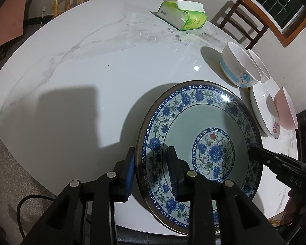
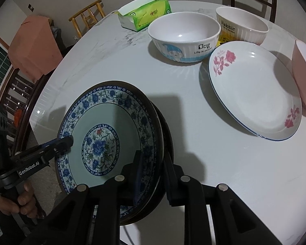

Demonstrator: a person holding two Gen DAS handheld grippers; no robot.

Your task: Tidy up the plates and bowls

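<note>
A large blue-flowered plate (image 1: 202, 122) (image 2: 110, 120) is held off the white marble table, tilted. My left gripper (image 1: 153, 175) is shut on its left rim, one finger inside, one outside. My right gripper (image 2: 153, 175) is shut on its right rim; it also shows in the left wrist view (image 1: 275, 159). The left gripper shows in the right wrist view (image 2: 65, 140). A white plate with pink roses (image 2: 255, 94) (image 1: 263, 110), a white "Dog" bowl (image 2: 183, 36) (image 1: 238, 65), a "Rabbit" bowl (image 2: 242, 24) and a pink bowl (image 2: 304, 77) (image 1: 285, 108) stand on the table.
A green tissue pack (image 1: 183, 14) (image 2: 144, 14) lies at the table's far side. Wooden chairs (image 1: 242, 18) (image 2: 87, 16) stand around the table (image 1: 91, 61). The table's near edge runs just under the held plate.
</note>
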